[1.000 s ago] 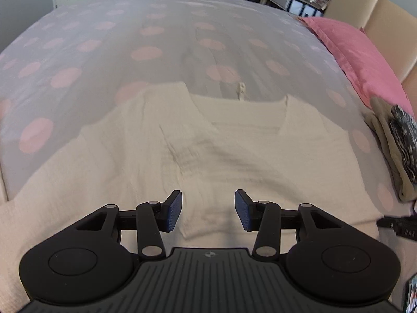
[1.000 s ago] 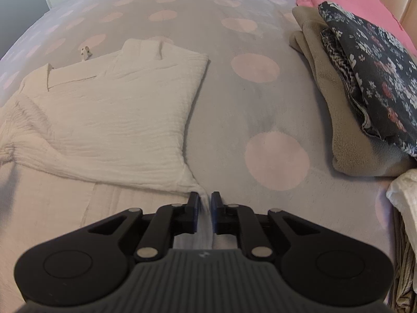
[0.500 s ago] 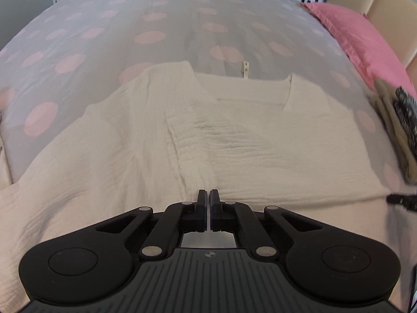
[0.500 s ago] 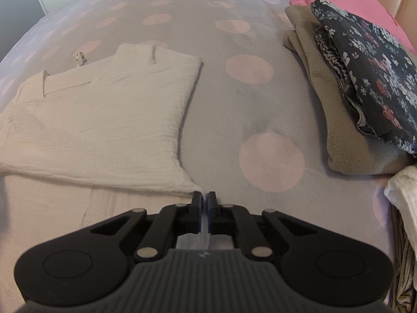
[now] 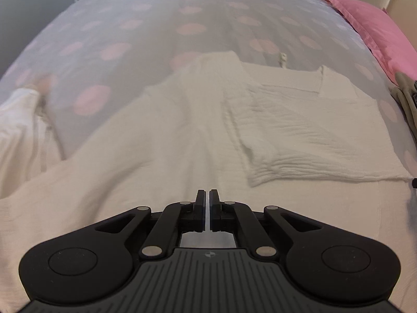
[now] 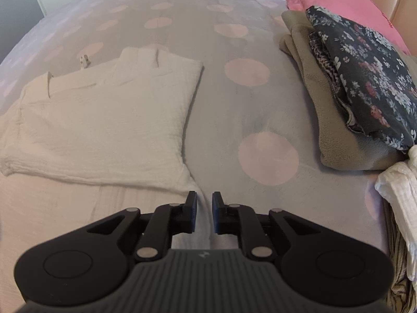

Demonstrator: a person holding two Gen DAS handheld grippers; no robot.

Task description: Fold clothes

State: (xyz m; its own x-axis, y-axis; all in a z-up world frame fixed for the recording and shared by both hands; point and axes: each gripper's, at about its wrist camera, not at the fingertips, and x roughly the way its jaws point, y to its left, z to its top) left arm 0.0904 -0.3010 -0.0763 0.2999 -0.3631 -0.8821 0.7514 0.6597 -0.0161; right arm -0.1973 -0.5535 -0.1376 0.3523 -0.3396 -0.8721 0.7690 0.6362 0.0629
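Cream crinkled-cotton garment [image 5: 299,130] spread on grey bedspread with pink dots [image 5: 156,26]; one sleeve folded across chest, frame centre.
Left gripper [image 5: 207,203] pinched together on a thin fold of garment, lower centre. Right gripper [image 6: 204,208] jaws apart, straddling garment edge. One folded stack, upper right: one beige fleece [image 6: 312,99], one dark floral cloth [image 6: 365,73]. One pink pillow [image 5: 378,26].

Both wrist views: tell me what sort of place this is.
Most likely a bedroom. The work surface is a bed with a dotted cover, a pink pillow lies by a padded headboard, and folded clothes are stacked beside the white top being folded.
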